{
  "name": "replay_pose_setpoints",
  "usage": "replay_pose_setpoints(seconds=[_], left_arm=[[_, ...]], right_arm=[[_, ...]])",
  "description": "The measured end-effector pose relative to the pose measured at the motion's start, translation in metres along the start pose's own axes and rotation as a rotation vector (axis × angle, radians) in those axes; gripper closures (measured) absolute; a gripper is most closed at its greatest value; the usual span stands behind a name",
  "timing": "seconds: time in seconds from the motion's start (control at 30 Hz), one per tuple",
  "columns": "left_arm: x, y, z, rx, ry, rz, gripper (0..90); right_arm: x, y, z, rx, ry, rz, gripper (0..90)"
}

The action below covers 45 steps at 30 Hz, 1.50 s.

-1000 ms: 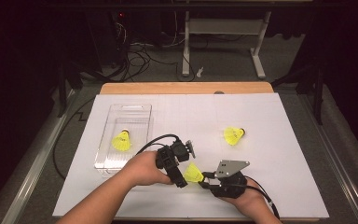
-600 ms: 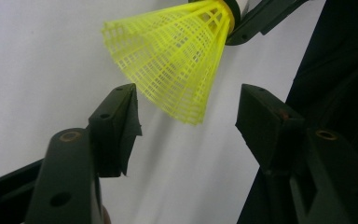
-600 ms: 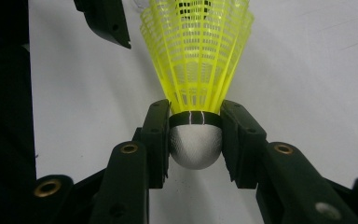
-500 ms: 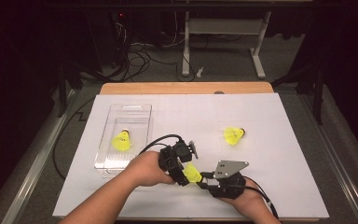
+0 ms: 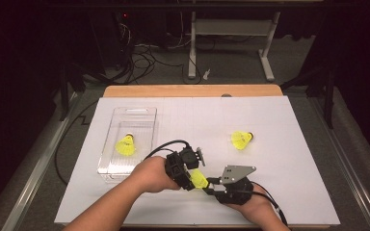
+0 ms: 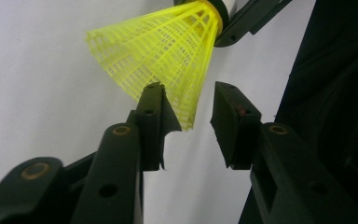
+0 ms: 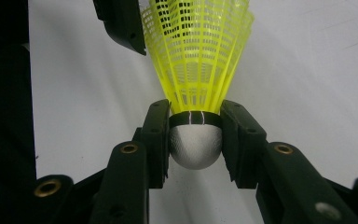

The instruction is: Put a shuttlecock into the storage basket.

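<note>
Shuttlecock [image 5: 198,179] near the desk's front edge is being clamped at its cork by the right gripper [image 7: 196,140], while the left gripper [image 6: 189,126], jaws just closing, is straddling the skirt untouched and should be squeezing gently.

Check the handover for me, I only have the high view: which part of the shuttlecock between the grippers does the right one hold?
Observer: The right gripper is shut on the shuttlecock at its white cork head, one pad on each side.
Operator: Left one gripping?
Observer: Not yet. The left gripper has just been closing its jaws with the skirt rim between them; a gap shows at one pad.
Operator: Skirt crushed?
Observer: No, in the right gripper view the mesh looks round and undented.
</note>
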<state>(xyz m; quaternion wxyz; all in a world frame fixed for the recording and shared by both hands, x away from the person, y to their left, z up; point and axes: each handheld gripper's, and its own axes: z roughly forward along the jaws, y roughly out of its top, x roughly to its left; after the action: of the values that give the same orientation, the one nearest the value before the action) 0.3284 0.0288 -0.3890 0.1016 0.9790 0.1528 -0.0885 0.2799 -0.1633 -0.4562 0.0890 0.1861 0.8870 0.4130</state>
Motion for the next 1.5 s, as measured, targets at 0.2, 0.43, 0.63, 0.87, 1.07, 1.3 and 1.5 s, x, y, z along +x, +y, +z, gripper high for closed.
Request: replay_pose_setpoints(seconds=[0.2,0.43,0.63,0.87,1.07,1.3,1.5], left_arm=[[-0.0010,0.0010,0.0021,0.010,-0.013,0.017,73.1],[0.0010,-0.0011,-0.0005,-0.008,-0.020,0.024,84.6],[0.0014,-0.0011,-0.0003,-0.008,-0.023,0.024,88.8],[0.0010,-0.0014,0.0000,-0.004,-0.030,0.028,89.3],[0.0025,-0.0021,-0.0006,-0.010,-0.034,0.029,89.3],[0.0027,-0.0022,-0.0009,-0.015,-0.035,0.029,89.3],[0.0019,-0.0023,-0.0005,-0.020,-0.033,0.030,89.3]], right_arm=[[0.0002,-0.0002,0.0001,0.004,-0.002,0.002,66.0],[0.0006,-0.0001,0.0003,0.007,0.000,-0.004,66.0],[0.0002,-0.0003,0.0012,0.009,-0.002,-0.011,66.0],[0.0008,-0.0005,0.0016,0.013,0.001,-0.017,65.7],[0.0010,-0.0005,0.0023,0.008,-0.003,-0.022,65.1],[0.0009,-0.0005,0.0030,-0.001,-0.003,-0.014,59.9],[0.0012,-0.0004,0.0035,-0.009,-0.012,-0.021,50.3]])
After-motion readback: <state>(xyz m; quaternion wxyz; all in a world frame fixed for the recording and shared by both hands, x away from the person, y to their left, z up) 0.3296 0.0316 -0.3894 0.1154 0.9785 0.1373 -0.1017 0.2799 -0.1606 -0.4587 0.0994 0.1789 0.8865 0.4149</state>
